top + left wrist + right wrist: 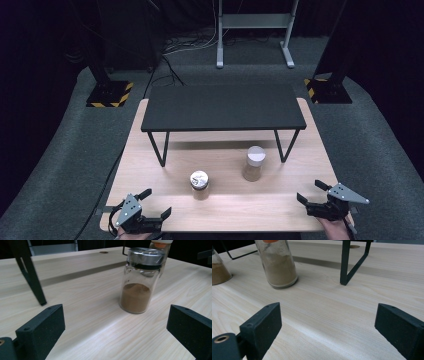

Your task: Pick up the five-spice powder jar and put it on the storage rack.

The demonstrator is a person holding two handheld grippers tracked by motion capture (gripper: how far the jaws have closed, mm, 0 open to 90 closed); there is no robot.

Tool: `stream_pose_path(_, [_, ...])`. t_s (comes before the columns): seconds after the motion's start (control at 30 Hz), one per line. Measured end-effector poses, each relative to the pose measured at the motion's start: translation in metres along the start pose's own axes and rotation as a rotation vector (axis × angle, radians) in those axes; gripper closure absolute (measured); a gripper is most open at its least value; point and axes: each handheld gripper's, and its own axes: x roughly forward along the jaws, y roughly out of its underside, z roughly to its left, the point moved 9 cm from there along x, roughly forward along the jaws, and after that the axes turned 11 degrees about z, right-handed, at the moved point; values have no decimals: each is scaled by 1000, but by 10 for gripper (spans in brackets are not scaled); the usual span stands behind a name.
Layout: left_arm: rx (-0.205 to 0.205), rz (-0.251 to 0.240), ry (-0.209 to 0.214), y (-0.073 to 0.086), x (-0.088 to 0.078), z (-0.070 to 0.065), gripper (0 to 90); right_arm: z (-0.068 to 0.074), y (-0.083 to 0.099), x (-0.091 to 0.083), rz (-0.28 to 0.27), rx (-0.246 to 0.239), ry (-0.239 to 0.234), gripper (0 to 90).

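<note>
The left gripper (157, 202) is hovering at the near left corner of the wooden table (225, 210), its 2 black jaws standing wide apart and gripping nothing. No earlier picture is available for comparison. In the left gripper view, bare tabletop is lying between the jaws, and the metal-lidded jar (140, 281) is standing upright ahead of them, apart from both pads — it is holding brown powder in its lower part. In the high view this jar (199, 185) is sitting near the middle of the table's front half, just right of the left gripper's line. The white-lidded jar (254, 164) is standing upright farther back and to the right, close to the right front leg of the black shelf (222, 107), and it is filled with paler powder to a higher level. The 2 jars are standing apart, not touching. The right gripper (309, 192) is resting at the near right corner, jaws likewise spread wide and empty. In the right gripper view the white-lidded jar (278, 265) is appearing ahead and to the left of the jaws, well clear of them, with a black shelf leg (348, 263) standing to its right.
</note>
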Motion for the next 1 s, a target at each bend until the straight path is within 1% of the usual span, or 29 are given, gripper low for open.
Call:
stream_pose_path(0.17, [21, 8, 0, -8, 10, -9, 15, 0, 1, 0, -1, 4, 3, 59])
stream_pose_path(0.3, [43, 12, 11, -15, 17, -13, 15, 0, 0, 0, -3, 2, 3, 60])
stream_pose_path(0.4, [40, 14, 25, -20, 23, -16, 15, 1, 0, -1, -3, 0, 4, 60])
stream_pose_path(0.5, [49, 20, 29, -24, 30, -20, 15, 1, 0, 0, -4, -6, 5, 60])
stream_pose_path(0.6, [53, 14, 37, -30, 38, -24, 15, 1, 0, 0, -3, -8, 3, 60])
stream_pose_path(0.73, [64, 18, 42, -36, 49, -28, 15, 2, 0, 0, -2, -7, 1, 60])
stream_pose_path(0.87, [78, 29, 45, -40, 61, -33, 18, 2, 0, 0, -2, -8, 0, 60])
stream_pose_path(1.0, [105, 51, 39, -43, 74, -37, 22, 2, 0, 0, -2, -9, 0, 60])
